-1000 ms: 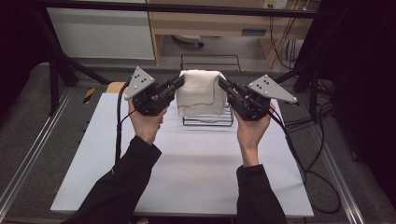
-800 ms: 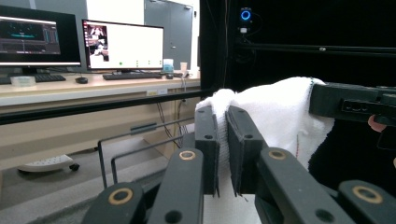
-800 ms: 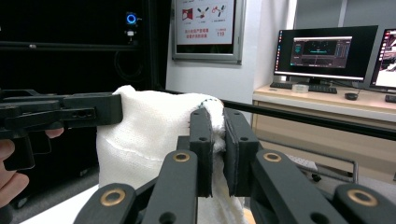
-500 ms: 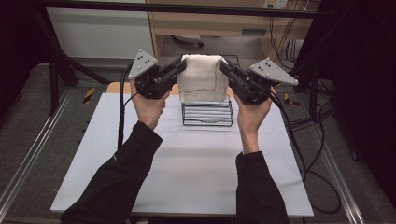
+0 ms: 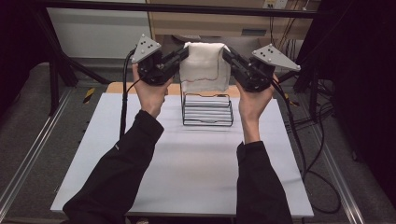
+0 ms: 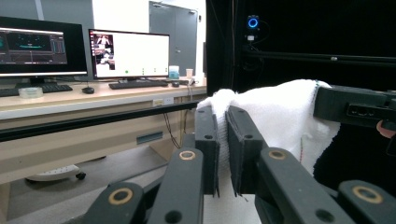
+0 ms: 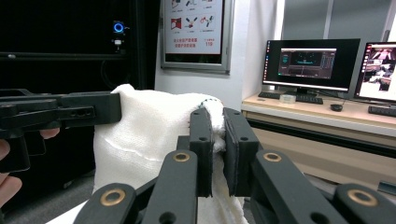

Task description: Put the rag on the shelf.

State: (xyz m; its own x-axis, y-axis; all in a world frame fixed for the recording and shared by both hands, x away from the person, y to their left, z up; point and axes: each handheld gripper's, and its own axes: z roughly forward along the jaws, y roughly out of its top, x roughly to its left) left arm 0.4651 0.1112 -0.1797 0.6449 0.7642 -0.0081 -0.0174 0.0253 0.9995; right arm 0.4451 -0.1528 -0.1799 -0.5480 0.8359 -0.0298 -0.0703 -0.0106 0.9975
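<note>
A white towel point(image 5: 204, 67) hangs in the air above a black wire rack point(image 5: 207, 110), stretched between both grippers. My left gripper point(image 5: 185, 53) is shut on the towel's upper left corner, and the cloth point(image 6: 280, 116) shows pinched between its jaws in the left gripper view. My right gripper point(image 5: 226, 52) is shut on the upper right corner, with the towel point(image 7: 144, 130) squeezed between its two jaws. The towel's lower edge hangs just above the rack's top wires. Each gripper also shows in the other's view, clamped on the far corner.
The rack stands near the far middle of a white table point(image 5: 187, 163). A wooden board point(image 5: 116, 87) lies at the table's far left edge. Behind the table are a desk with monitors point(image 6: 126, 53) and dark framing. Cables point(image 5: 303, 140) trail off to the right.
Both grippers have risen with the towel, lifting it from resting on the rack to hanging above it. The hands stay about as far apart as before.
</note>
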